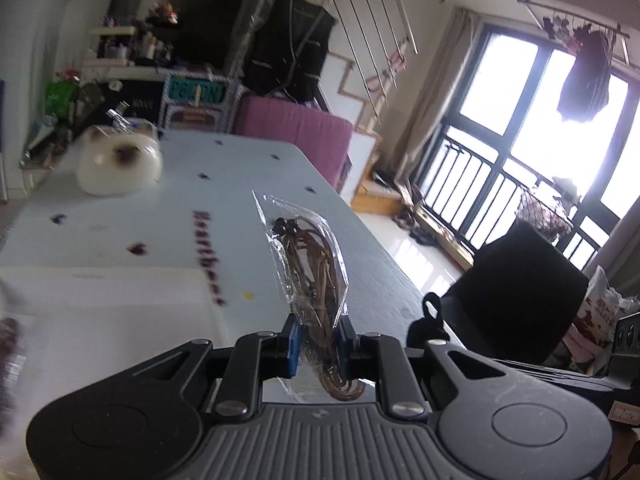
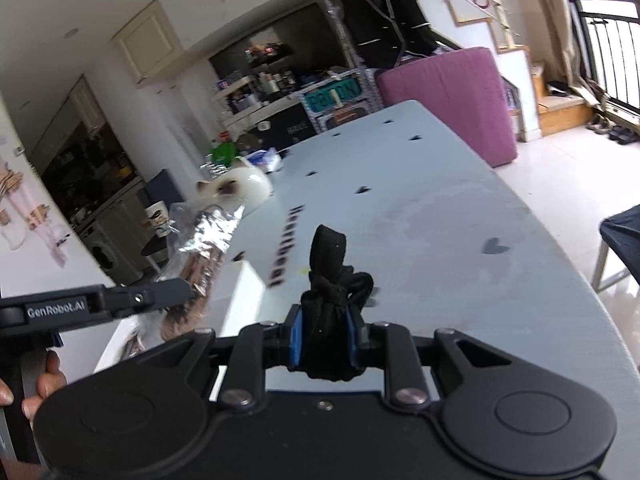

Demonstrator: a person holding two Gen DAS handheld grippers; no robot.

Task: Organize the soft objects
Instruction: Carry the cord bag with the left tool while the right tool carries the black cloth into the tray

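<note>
Holding one soft item in each gripper above the pale blue table (image 1: 168, 208), you have both loads lifted clear of its surface. Your left gripper (image 1: 318, 342) is clamped on a clear plastic bag of brown cord (image 1: 310, 256), the blue pads pinching the bag near its lower end so the rest stands up over the table. Your right gripper (image 2: 322, 338) is closed tight on a knotted black fabric bundle (image 2: 334, 292), whose loop pokes up past the fingertips.

Seen from the right wrist, the left gripper (image 2: 180, 290) and its crinkled bag (image 2: 208, 232) hang over the table's near left corner, above a white box (image 2: 236, 292) that sits on that corner. A hand (image 2: 36, 384) grips the left tool's handle at the frame's edge. A white cat-shaped plush (image 1: 120, 164) rests at the table's far left side, untouched and well apart from both grippers.

By the look of it, the sorting is midway: two items are picked up but not yet put down, and the plush may yet need handling. Whether the white box is the destination, and what it already holds, cannot be told from these views.
</note>
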